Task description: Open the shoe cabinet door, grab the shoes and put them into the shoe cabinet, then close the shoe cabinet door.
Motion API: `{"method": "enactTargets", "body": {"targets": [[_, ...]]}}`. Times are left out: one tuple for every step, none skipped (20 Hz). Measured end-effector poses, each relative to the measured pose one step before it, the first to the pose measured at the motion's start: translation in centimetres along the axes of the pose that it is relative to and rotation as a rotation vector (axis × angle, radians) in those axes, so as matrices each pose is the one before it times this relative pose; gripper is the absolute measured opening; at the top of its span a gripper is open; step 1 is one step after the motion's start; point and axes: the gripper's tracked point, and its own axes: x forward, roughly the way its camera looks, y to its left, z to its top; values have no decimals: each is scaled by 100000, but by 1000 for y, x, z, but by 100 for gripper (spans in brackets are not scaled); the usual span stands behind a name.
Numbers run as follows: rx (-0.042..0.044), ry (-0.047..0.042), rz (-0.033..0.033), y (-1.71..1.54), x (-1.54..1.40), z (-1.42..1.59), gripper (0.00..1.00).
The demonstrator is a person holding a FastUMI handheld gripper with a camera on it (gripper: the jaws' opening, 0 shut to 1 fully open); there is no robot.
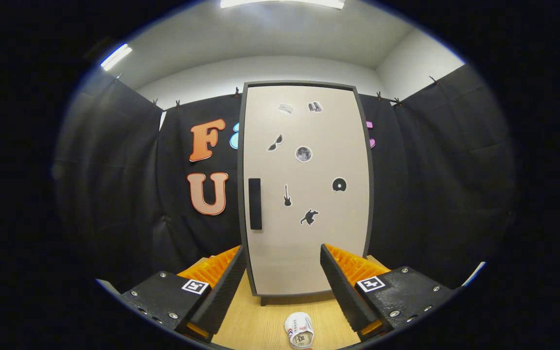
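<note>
The cabinet (304, 189) stands on the worktop (260, 325) ahead, and its door (309, 233) is closed. The gripper (283, 287) is spread wide and holds nothing. A white shoe (299, 330) lies on the worktop between the fingers, close in front of the door. I think the door comes first: reach for the black handle (255, 203) near the door's left edge, pinch it and pull gently. The shoe has a mark, too small to read.

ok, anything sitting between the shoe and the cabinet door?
No. In the gripper view, only bare wooden tabletop lies between the white shoe and the closed cabinet door. The gripper is open, holding nothing.
</note>
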Motion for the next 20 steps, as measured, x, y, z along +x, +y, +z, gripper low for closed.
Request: {"method": "enactTargets", "body": {"targets": [[-134, -682, 1261, 694, 1018, 173, 95], [167, -366, 1490, 796, 1064, 103, 95], [285, -259, 1369, 725, 1218, 18, 95], [-36, 26, 1124, 669, 1280, -80, 95], [-427, -298, 819, 581, 1279, 25, 95], [-630, -321, 485, 417, 1372, 137, 95], [-475, -185, 451, 428, 1324, 75, 95], [-268, -248, 633, 455, 1271, 10, 95], [92, -260, 542, 376, 1270, 40, 95], [99, -8, 392, 318, 1198, 23, 95], [-184, -169, -16, 146, 1128, 83, 95], [-386, 172, -175, 82, 1267, -93, 95], [-274, 203, 292, 112, 1196, 3, 95], [25, 117, 342, 244, 924, -74, 95], [-113, -48, 380, 140, 990, 77, 95], [-323, 194, 16, -1, 875, -50, 95], [88, -253, 204, 78, 736, 92, 95], [267, -653, -204, 70, 706, 121, 95], [139, -173, -391, -99, 627, 56, 95], [344, -170, -829, -144, 574, -175, 95]]}}
